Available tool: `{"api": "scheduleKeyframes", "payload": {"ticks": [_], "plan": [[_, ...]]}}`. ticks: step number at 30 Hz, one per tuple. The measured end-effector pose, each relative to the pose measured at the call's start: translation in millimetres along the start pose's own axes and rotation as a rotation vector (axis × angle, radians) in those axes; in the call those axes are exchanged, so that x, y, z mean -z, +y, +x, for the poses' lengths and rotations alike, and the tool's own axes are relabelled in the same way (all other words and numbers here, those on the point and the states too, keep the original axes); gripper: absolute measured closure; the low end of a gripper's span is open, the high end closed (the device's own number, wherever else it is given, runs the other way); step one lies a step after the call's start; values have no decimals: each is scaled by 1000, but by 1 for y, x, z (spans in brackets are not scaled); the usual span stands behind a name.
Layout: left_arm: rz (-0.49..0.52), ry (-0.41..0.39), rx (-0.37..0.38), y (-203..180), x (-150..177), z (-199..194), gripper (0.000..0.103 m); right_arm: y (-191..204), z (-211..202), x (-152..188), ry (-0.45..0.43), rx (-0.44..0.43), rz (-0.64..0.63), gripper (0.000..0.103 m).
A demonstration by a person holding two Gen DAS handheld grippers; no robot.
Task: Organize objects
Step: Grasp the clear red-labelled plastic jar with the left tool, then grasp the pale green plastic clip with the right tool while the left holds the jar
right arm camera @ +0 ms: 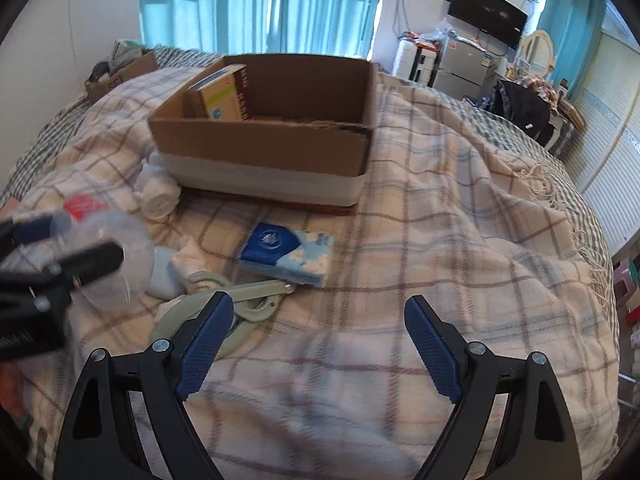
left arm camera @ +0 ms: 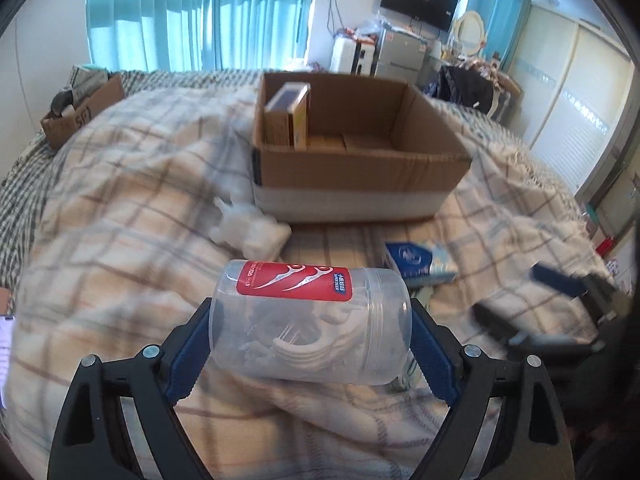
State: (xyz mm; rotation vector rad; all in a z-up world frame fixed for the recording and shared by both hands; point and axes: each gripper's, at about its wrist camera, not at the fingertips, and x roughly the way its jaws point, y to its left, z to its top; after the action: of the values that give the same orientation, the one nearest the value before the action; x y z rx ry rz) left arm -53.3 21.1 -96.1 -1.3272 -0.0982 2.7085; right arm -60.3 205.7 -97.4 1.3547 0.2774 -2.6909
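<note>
Low in the left wrist frame, the left tool (left arm camera: 310,334) was clamped on a clear plastic jar of floss picks (left arm camera: 310,326), which lay on its side between the blue pads above the plaid blanket (left arm camera: 120,248). Higher up, at the frame's centre, sat an open cardboard box (left arm camera: 360,160) with a few cartons (left arm camera: 288,118) standing in its left end. At the bottom of the right wrist frame, the right tool (right arm camera: 320,340) gaped wide with nothing between its fingers. Just beyond it lay a blue tissue pack (right arm camera: 286,256), with pale green scissors (right arm camera: 236,304) to its lower left.
</note>
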Motion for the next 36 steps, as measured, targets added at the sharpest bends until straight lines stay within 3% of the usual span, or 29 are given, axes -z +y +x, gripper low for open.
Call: {"api": "scheduleKeyframes", "payload": {"ticks": [3,8,14,20,25,27,31,36], "plan": [[19,-39,-7,6,-5,-12,11,21,9,0,36,-12,-47,16],[15,-85,-87,26,-8,-15,11,49,29,-3,88,-34,-76,16],[-38,-63,-66,45,-3,-8,11,75,54,1,153,-32,-135,17],[-36,-67,-58,46,3,-7,11,61,42,6,174,-13,-111,26],[-36,-71,-57,45,5,-7,11,44,31,11,180,44,-91,44],[-33,-73,-59,44,5,-7,11,44,37,13,204,39,-94,69],[-27,-74,-63,42,8,-7,11,49,44,14,212,40,-107,75],[-34,-81,-58,40,10,-14,11,37,15,8,127,1,-57,90]]}}
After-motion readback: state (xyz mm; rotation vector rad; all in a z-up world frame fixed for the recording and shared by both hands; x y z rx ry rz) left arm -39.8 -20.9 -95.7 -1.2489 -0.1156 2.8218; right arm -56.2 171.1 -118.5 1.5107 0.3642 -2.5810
